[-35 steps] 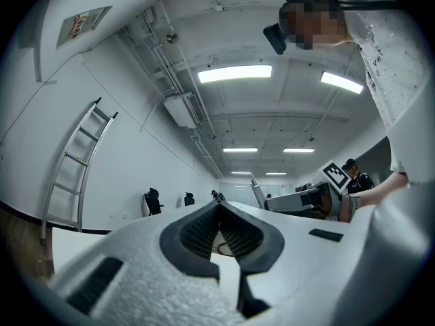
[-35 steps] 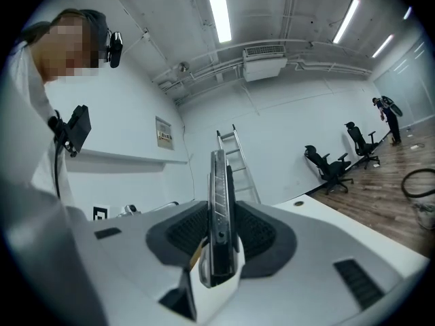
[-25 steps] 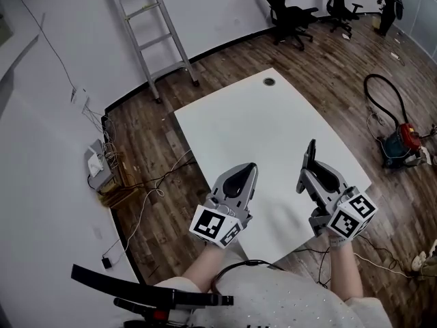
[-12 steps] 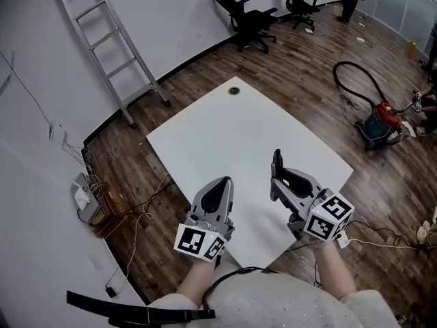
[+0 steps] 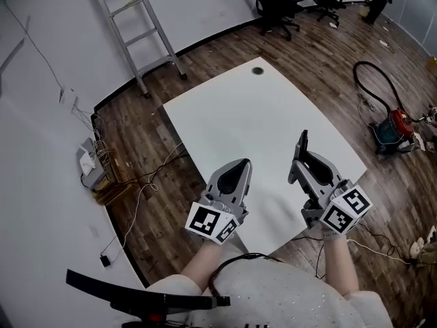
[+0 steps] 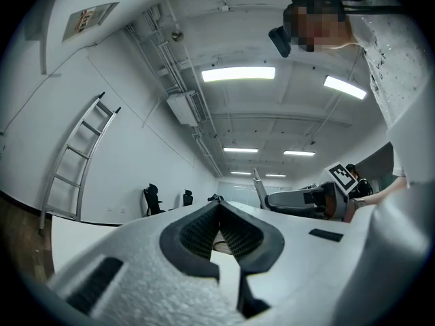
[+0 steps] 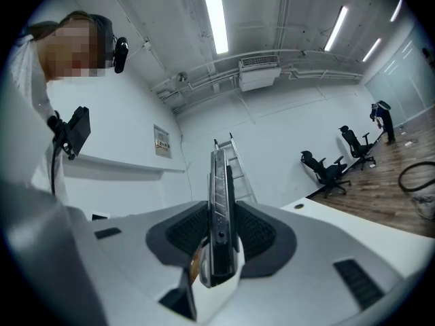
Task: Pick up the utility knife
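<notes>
The utility knife [image 5: 303,145] is a slim dark and silver handle standing upright in my right gripper [image 5: 300,173], which is shut on it over the white table's [image 5: 246,115] near right part. In the right gripper view the knife [image 7: 219,195] rises edge-on between the two black pads, clamped at its lower end. My left gripper [image 5: 240,165] hovers over the table's near edge to the left, shut with nothing in it. The left gripper view shows its pads [image 6: 204,231] meeting at the tips, with the right gripper [image 6: 299,199] and knife [image 6: 258,185] off to the right.
An aluminium ladder [image 5: 133,26] leans on the wall at the far left. Office chairs [image 5: 276,5] stand beyond the table. A vacuum cleaner with hose [image 5: 390,132] sits on the wooden floor at the right. Cables and a power strip [image 5: 102,176] lie by the left wall.
The head view has swung about, shifting the room in frame. Both grippers keep their places over the table's near edge, and the knife stays upright in the right one.
</notes>
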Tool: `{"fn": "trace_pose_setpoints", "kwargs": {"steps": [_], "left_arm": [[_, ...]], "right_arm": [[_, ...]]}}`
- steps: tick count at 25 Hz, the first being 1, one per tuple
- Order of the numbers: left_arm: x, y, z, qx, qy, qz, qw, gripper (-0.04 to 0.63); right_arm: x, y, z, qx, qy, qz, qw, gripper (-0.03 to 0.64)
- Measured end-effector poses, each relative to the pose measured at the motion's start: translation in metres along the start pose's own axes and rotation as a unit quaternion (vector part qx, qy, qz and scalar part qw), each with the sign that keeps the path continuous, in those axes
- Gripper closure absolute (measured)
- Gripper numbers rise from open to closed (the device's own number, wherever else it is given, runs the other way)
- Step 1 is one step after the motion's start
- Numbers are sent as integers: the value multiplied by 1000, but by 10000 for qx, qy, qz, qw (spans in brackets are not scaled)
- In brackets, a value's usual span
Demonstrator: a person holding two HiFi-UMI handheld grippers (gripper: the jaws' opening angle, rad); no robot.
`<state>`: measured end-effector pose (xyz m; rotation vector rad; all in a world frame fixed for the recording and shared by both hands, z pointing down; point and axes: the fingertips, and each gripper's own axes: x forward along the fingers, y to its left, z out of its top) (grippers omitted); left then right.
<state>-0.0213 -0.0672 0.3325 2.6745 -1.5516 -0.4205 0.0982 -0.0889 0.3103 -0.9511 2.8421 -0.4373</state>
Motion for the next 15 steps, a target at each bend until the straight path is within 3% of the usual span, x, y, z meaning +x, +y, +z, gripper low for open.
{"fn": "trace_pose_setpoints", "kwargs": {"steps": [15], "left_arm": [[-9,10,-11,6,67,65,10000,588]], "right_arm": [[6,-1,-7,8,-54,-49,10000,485]]}}
